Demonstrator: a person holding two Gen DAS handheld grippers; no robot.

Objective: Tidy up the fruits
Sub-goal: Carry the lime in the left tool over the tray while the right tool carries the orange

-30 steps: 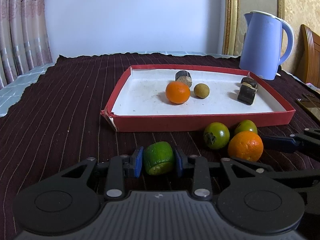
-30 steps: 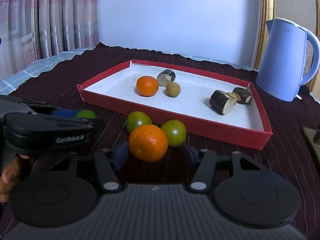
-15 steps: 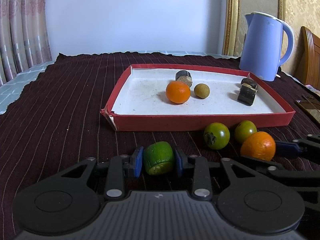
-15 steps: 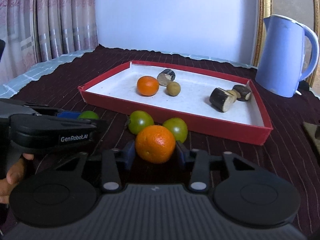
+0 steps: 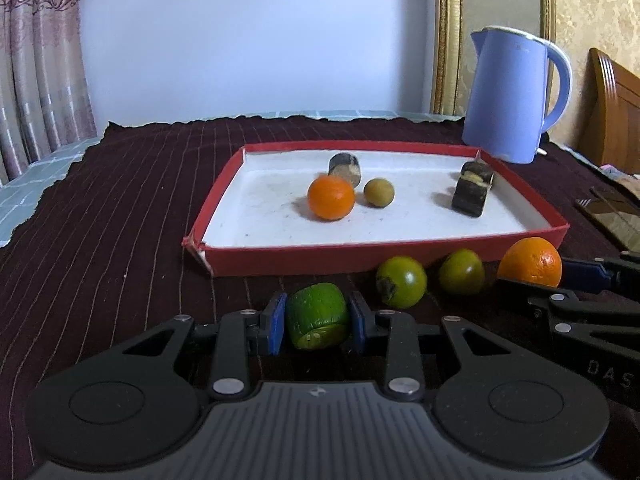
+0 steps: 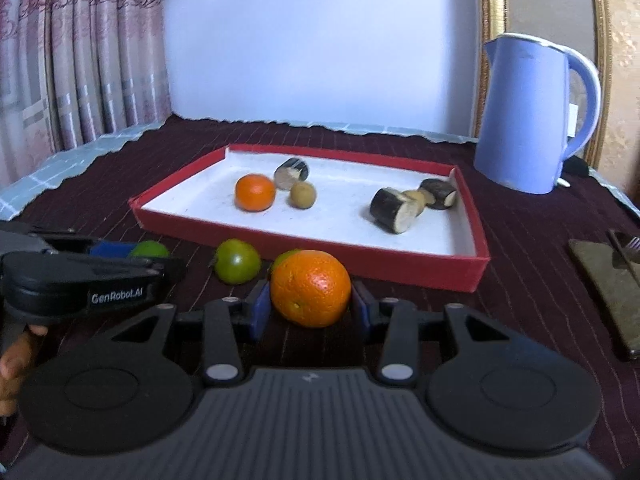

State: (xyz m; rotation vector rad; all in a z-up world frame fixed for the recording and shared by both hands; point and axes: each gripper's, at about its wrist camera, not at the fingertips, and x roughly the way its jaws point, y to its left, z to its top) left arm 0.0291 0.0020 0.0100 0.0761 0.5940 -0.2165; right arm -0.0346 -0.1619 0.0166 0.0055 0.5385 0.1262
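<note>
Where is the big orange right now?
In the right wrist view the big orange sits gripped by the right gripper, just before the red tray's near wall, beside two green fruits.

Pale wall [image 5: 256, 40] behind; pink patterned curtains [image 6: 80, 48] left, gold-framed panel [image 5: 448, 36] and wooden headboard [image 5: 616, 108] right.

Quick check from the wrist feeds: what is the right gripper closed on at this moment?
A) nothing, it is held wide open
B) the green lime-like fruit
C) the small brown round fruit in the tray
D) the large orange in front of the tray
D: in the right wrist view the right gripper has its blue pads against both sides of the large orange, in front of the red tray.
</note>
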